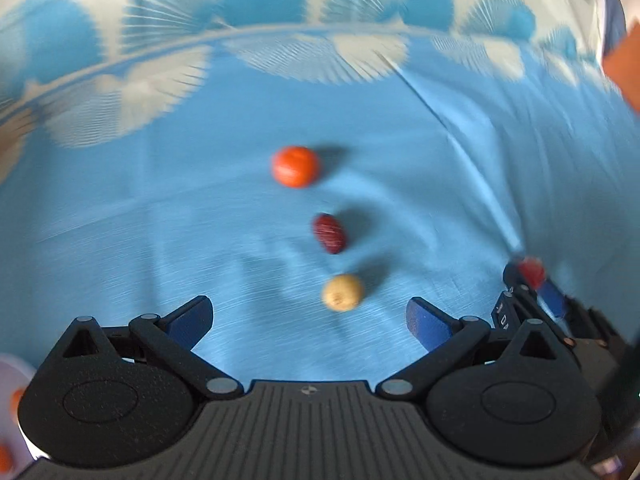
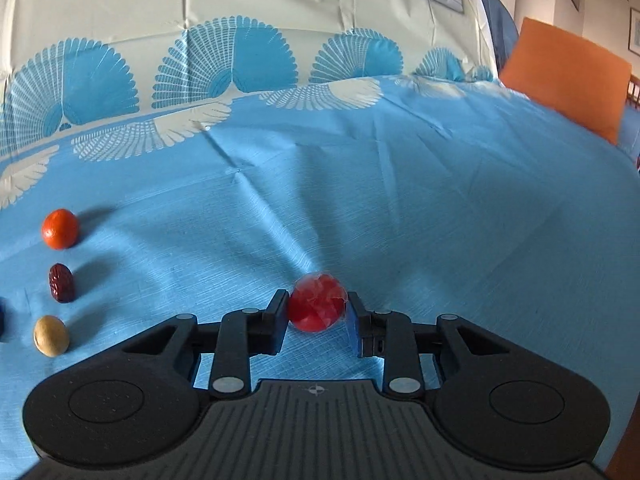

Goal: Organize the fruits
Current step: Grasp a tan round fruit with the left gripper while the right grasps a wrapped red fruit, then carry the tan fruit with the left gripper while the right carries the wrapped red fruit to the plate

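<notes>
Your right gripper (image 2: 318,308) has its jaws pressed on both sides of the small red fruit (image 2: 318,307), low over the blue cloth (image 2: 440,208) on the surface. The fruit looks wrapped in shiny film, so it may be slippery and soft; hold it around its fat middle and squeeze gently. Your left gripper (image 1: 310,318) has its jaws wide apart with nothing in them.

Three more fruits sit in a line, well left of the red fruit: an orange one (image 2: 60,229) farthest away, a dark wrinkly one (image 2: 61,283) in the middle, and a tan one (image 2: 51,336) nearest. They look small and light.
</notes>
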`<move>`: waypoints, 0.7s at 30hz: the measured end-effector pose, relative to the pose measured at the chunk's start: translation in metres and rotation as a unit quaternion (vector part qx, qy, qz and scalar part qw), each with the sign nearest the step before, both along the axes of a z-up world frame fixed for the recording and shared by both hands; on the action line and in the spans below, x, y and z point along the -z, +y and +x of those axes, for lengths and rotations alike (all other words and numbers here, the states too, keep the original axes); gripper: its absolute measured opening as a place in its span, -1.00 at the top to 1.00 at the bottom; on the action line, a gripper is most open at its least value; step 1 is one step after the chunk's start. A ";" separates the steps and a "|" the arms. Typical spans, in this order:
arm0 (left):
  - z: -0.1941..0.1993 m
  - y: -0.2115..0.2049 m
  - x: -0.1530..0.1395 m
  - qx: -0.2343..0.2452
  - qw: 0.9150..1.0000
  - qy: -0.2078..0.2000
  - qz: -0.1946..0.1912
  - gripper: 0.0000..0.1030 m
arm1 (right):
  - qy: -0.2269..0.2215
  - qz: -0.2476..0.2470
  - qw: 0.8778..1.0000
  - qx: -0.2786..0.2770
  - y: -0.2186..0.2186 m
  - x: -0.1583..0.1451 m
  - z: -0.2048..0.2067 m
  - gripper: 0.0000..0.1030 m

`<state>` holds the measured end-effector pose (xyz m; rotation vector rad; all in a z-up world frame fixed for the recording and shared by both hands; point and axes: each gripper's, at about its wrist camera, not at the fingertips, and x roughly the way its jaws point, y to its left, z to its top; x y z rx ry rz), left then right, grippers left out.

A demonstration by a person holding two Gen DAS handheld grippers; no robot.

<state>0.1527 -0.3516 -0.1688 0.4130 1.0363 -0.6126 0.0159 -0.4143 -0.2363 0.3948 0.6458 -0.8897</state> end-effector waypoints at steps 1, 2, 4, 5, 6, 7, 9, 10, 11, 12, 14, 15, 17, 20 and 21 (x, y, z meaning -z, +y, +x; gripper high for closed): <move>0.000 -0.006 0.008 0.007 1.000 -0.001 0.004 -0.99 | 0.001 -0.001 1.000 0.000 0.000 0.001 0.001 0.36; 0.002 -0.011 0.016 0.012 1.000 -0.001 0.007 -0.99 | 0.000 -0.002 1.000 0.000 0.000 0.002 0.003 0.35; 0.005 -0.015 0.027 0.006 1.000 0.003 0.011 -0.86 | 0.001 -0.004 1.000 0.000 0.002 0.003 0.005 0.35; 0.007 -0.015 0.032 -0.002 1.000 0.009 0.013 -0.57 | 0.002 -0.007 1.000 -0.001 0.003 0.002 0.005 0.35; 0.012 -0.013 0.035 -0.007 1.000 0.020 0.014 -0.37 | 0.004 -0.010 1.000 -0.001 0.004 0.002 0.005 0.35; 0.013 -0.011 0.035 -0.011 1.000 0.018 0.006 -0.32 | 0.006 -0.012 1.000 -0.001 0.005 0.001 0.005 0.35; 0.012 -0.006 0.031 -0.002 1.000 0.014 -0.008 0.47 | 0.008 -0.015 1.000 -0.002 0.005 0.001 0.006 0.35; 0.012 -0.004 0.030 0.001 1.000 0.018 -0.008 0.47 | 0.007 -0.016 1.000 -0.001 0.005 0.001 0.005 0.38; 0.012 0.001 0.028 -0.005 1.000 0.024 -0.011 0.47 | 0.001 -0.013 1.000 0.002 0.004 0.000 0.004 0.39; 0.012 0.005 0.024 -0.011 0.999 0.026 -0.015 0.47 | -0.007 -0.010 1.000 0.006 0.003 -0.001 0.002 0.40; 0.010 0.014 0.013 -0.020 0.999 0.022 -0.019 0.47 | -0.016 -0.016 1.000 0.012 0.003 -0.004 0.001 0.41; 0.009 0.020 0.007 -0.024 0.999 0.021 -0.017 0.47 | -0.022 -0.023 0.999 0.012 0.005 -0.006 -0.002 0.41; 0.005 0.032 -0.008 -0.034 0.999 0.019 -0.011 0.47 | -0.032 -0.035 0.999 0.006 0.007 -0.011 -0.003 0.41; -0.004 0.054 -0.033 -0.047 0.999 0.001 0.012 0.47 | -0.038 -0.041 0.998 0.002 0.011 -0.022 -0.009 0.41; -0.008 0.062 -0.041 -0.050 0.999 -0.007 0.018 0.47 | -0.041 -0.039 0.998 0.000 0.013 -0.028 -0.013 0.41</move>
